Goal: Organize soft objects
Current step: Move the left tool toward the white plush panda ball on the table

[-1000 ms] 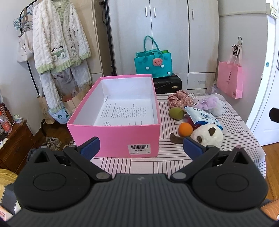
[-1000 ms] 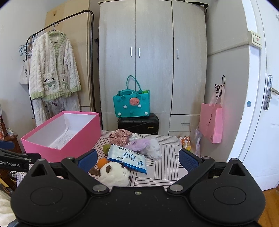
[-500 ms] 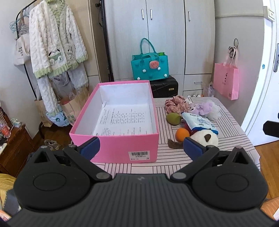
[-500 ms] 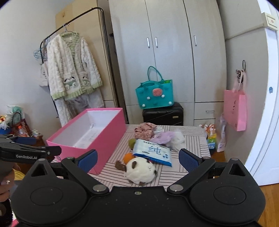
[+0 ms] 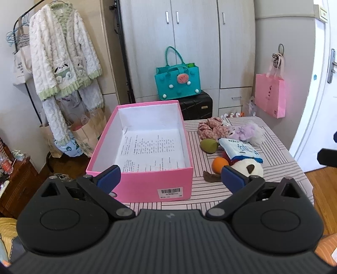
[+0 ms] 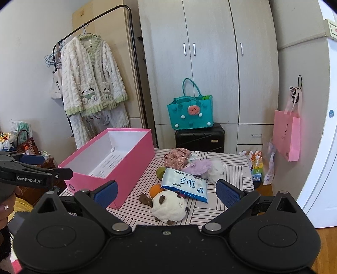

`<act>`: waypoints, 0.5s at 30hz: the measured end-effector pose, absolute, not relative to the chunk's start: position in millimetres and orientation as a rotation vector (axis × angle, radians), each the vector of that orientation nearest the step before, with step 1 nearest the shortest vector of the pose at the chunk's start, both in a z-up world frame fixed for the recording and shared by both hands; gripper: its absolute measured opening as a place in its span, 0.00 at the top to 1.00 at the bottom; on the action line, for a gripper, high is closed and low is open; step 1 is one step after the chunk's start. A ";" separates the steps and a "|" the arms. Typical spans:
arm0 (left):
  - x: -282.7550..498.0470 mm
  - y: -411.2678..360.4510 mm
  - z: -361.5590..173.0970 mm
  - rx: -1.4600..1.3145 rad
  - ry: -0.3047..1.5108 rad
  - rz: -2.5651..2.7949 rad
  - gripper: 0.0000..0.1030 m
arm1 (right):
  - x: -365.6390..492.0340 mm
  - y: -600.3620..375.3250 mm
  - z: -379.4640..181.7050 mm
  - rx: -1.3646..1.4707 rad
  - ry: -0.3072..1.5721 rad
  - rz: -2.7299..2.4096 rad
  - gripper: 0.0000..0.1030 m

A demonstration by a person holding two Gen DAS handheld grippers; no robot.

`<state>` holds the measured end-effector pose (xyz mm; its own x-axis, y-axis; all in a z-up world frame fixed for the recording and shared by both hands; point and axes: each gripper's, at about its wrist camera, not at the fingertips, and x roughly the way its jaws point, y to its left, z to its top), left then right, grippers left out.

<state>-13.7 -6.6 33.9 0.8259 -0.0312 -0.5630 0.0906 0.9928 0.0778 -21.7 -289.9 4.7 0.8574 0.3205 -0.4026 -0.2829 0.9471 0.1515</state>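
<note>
Striped tablecloth [image 5: 280, 168] bears rectangular pink cardboard box [image 5: 155, 185], fluffy round plush [image 6: 169, 207]

Pink box [image 5: 145, 185], striped pink-white tablecloth [image 5: 273, 164], white-brown plush [image 6: 168, 207].

bright daylight, sharp centre, heavy fisheye bend at the rims

both views are evenly lit by soft daylight — the white door [image 5: 316, 84] at the right edge glows brightest, and a pink tint from the pink paper bag [image 5: 270, 96] spills onto the wall beside it. shadows are faint; only a soft one lies under the plush toy [image 6: 169, 207] on the striped tablecloth [image 6: 227, 166]. wardrobe [image 6: 210, 63] edges and the clothes rail [image 6: 94, 19] bow outward, and the right wrist view darkens at its corners. the near gripper bodies look slightly soft — the room behind stays crisp, with no motion blur.
</note>
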 end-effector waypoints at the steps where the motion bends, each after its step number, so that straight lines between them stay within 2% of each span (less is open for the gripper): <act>1: -13.4 -6.9 33.9 0.106 0.597 -0.066 0.00 | -21.2 -290.1 4.9 0.085 0.436 0.314 0.02; 15: -2.3 -0.7 13.3 0.089 0.611 -0.098 0.00 | -28.5 -305.0 -22.6 0.051 0.332 0.440 0.02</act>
